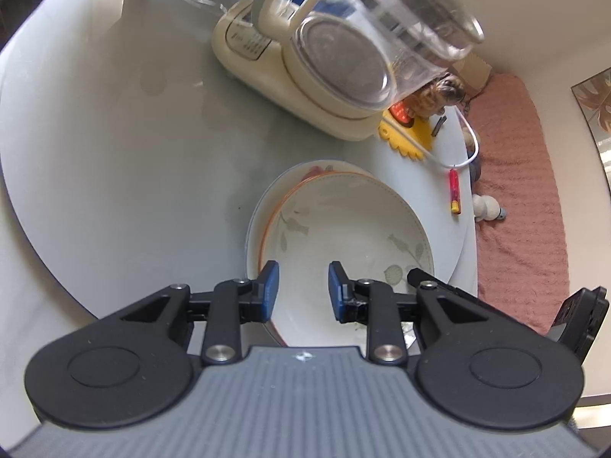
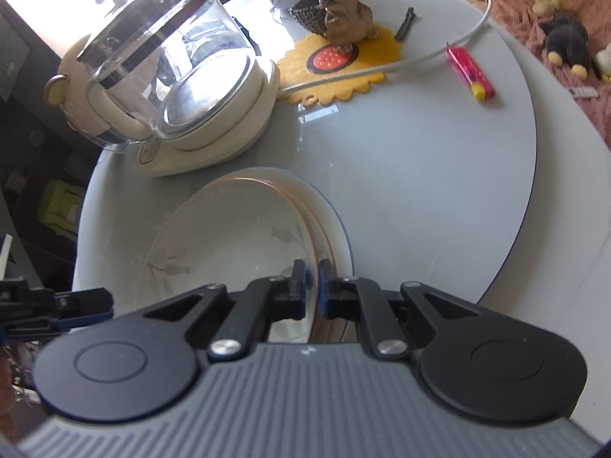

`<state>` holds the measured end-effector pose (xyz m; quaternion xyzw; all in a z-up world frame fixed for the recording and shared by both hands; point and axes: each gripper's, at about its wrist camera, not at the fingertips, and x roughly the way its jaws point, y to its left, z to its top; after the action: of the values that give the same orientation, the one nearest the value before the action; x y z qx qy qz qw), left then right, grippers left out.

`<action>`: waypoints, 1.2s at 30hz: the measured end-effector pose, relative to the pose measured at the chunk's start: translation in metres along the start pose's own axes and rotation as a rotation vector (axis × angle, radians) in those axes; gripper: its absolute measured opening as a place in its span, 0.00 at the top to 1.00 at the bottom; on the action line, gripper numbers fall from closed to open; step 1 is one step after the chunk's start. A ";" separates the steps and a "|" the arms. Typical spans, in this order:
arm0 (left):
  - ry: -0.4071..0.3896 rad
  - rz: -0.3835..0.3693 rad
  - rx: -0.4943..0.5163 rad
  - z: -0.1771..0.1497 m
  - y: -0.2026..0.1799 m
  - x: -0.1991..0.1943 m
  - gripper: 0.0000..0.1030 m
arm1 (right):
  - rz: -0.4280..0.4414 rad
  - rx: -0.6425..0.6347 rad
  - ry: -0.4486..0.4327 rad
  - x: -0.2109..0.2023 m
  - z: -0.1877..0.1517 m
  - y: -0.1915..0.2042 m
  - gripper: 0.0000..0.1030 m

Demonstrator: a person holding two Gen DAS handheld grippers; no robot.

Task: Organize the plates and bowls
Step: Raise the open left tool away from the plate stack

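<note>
A white bowl with a leaf pattern and an orange rim [image 1: 343, 236] sits on a white plate [image 1: 259, 213] on the round grey glass table [image 1: 114, 133]. My left gripper [image 1: 303, 286] is open, its blue pads just above the bowl's near side, holding nothing. In the right wrist view my right gripper [image 2: 312, 286] is shut on the bowl's rim [image 2: 314, 252], at the right side of the bowl [image 2: 229, 236]. The plate [image 2: 336, 229] shows under the bowl. The other gripper's tip shows at the bowl's right edge in the left wrist view [image 1: 420, 276].
A cream kettle base with a glass kettle [image 1: 343, 57] stands behind the dishes. A yellow flower mat [image 2: 343, 65] holds a dog figurine [image 2: 343, 7]. A white cable [image 2: 458, 34] and a red lighter [image 2: 471, 70] lie to the right. A pink sofa [image 1: 515, 191] lies beyond the table edge.
</note>
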<state>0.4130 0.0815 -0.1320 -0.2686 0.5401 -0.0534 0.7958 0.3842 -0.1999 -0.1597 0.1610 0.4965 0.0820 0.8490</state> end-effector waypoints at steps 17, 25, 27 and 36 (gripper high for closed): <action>-0.186 0.029 0.175 -0.045 -0.056 -0.096 0.70 | 0.019 -0.129 -0.121 -0.071 0.009 0.019 0.88; -0.284 0.094 0.218 -0.072 -0.062 -0.142 0.70 | 0.045 -0.164 -0.154 -0.137 0.002 0.031 0.88; -0.305 0.103 0.225 -0.079 -0.066 -0.153 0.70 | 0.039 -0.161 -0.165 -0.149 0.000 0.030 0.88; -0.377 0.131 0.237 -0.119 -0.088 -0.189 0.64 | 0.107 -0.192 -0.149 -0.192 -0.021 0.029 0.88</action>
<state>0.2478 0.0334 0.0354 -0.1428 0.3880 -0.0133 0.9104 0.2714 -0.2258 -0.0021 0.1108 0.4127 0.1624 0.8894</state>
